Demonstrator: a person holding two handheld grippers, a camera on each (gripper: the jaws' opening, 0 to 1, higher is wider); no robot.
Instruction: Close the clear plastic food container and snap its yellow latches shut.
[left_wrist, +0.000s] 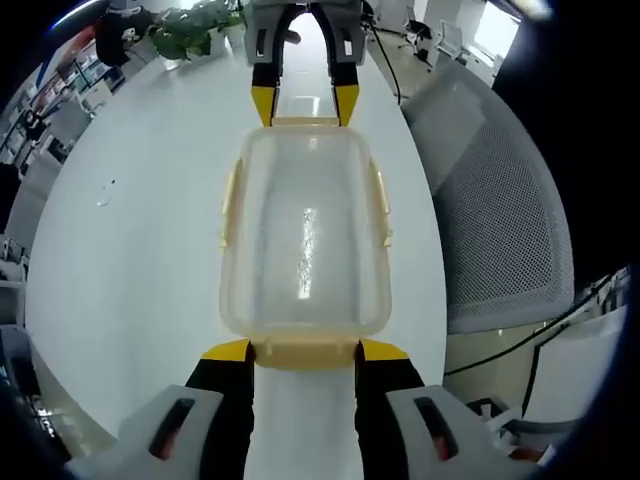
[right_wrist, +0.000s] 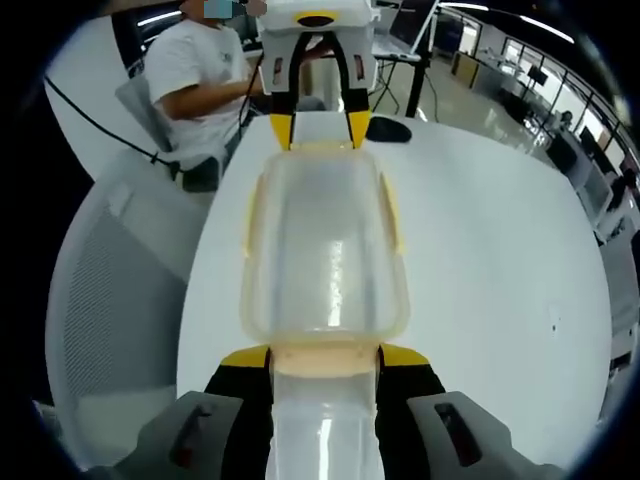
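Container (left_wrist: 305, 245) lies on the white table (left_wrist: 140, 260), lid on, held between the 2 grippers at its short ends. In the left gripper view, the left gripper (left_wrist: 305, 352) has its jaws spread, yellow tips at the near end latch (left_wrist: 305, 354); the right gripper (left_wrist: 305, 105) meets the far end, jaws also apart. Side latches (left_wrist: 381, 205) lie along the long edges. A mesh chair (left_wrist: 500, 220) stands beside the table. In the right gripper view, a seated person (right_wrist: 200, 80) is beyond the table.
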